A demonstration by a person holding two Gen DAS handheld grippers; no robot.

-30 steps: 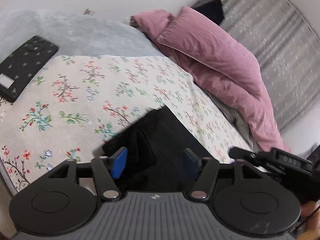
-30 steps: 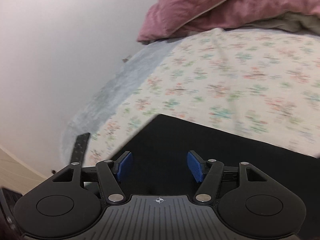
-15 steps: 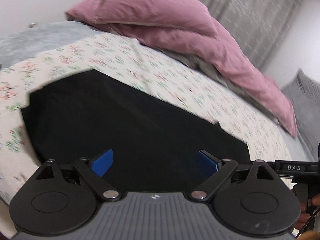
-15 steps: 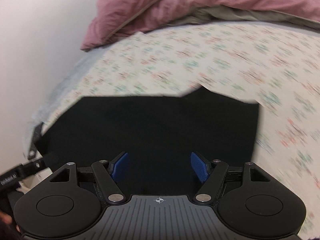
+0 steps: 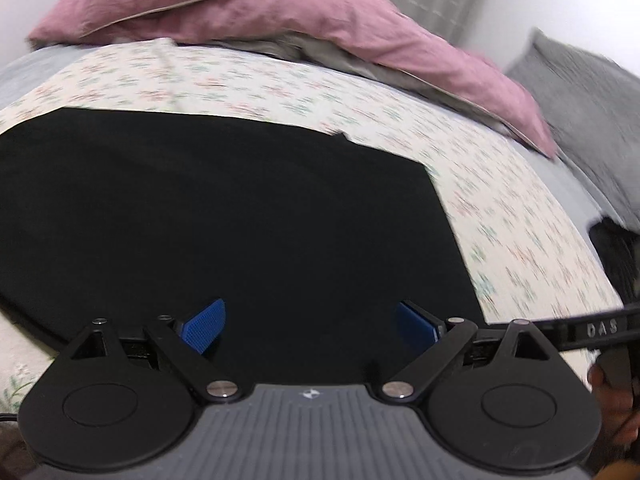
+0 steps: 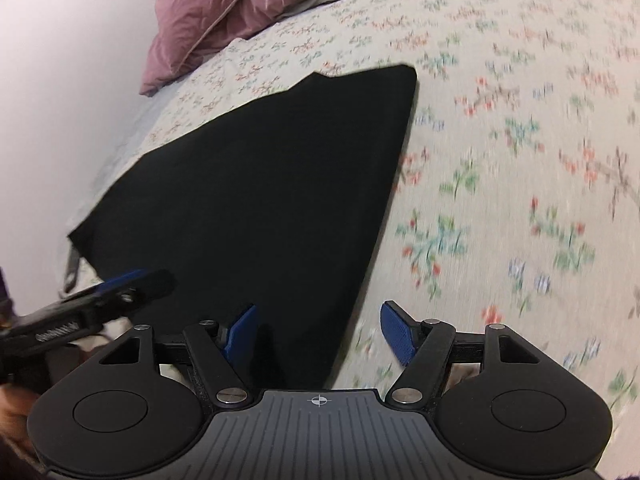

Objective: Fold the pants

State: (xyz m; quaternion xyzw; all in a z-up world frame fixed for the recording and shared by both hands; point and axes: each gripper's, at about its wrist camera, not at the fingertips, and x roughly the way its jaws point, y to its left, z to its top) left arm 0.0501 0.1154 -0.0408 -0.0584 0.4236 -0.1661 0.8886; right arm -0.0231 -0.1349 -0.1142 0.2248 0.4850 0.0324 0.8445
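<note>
Pants (image 5: 224, 216), one black pair, flat on bedspread (image 6: 500, 160); two claws agape.

A flowery sheet (image 5: 460, 152) covers the bed. A pink blanket (image 5: 248, 12) is bunched up along the far edge of the bed. A grey pillow (image 5: 588, 92) sits at the far right corner, beside the blanket.

The pants (image 5: 224, 216) are plain black and lie flat on the bed as one folded, smooth panel with no wrinkles visible. In the right wrist view the pants (image 6: 264, 184) form a long shape with straight edges and one rounded far corner. A small notch shows on the far edge.
</note>
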